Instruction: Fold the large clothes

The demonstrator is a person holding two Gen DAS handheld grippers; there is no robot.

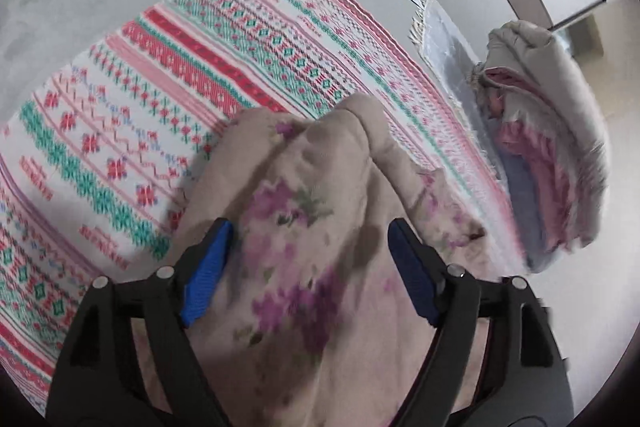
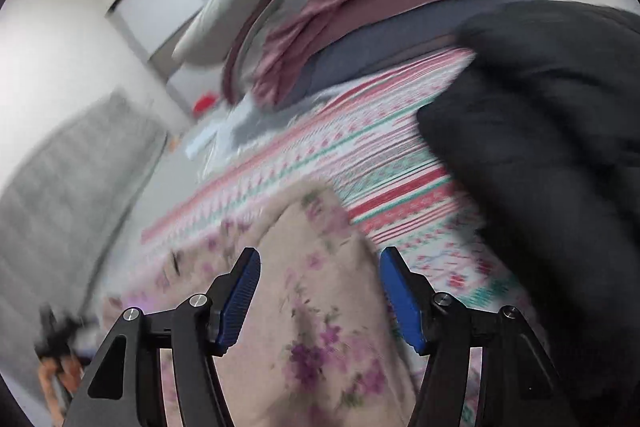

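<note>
Grey floor w/ a patterned rug (image 1: 224, 39) in red, teal and white spread across it. On that rug lies a beige floral garment (image 1: 304, 219), bunched up. Left gripper (image 1: 310, 251) stands open, garment between its blue pads but not pinched. Right gripper (image 2: 320, 287) likewise open, straddling the same cloth. At the rug's far edge: a pile of folded clothes (image 1: 540, 131). Black padded garment (image 2: 552, 155) sits on the rug near the right gripper.

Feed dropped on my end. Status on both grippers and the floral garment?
Left gripper open, right gripper open, floral garment bunched between both sets of pads, ungripped. It lies on the patterned rug. Black jacket close on the right.
</note>
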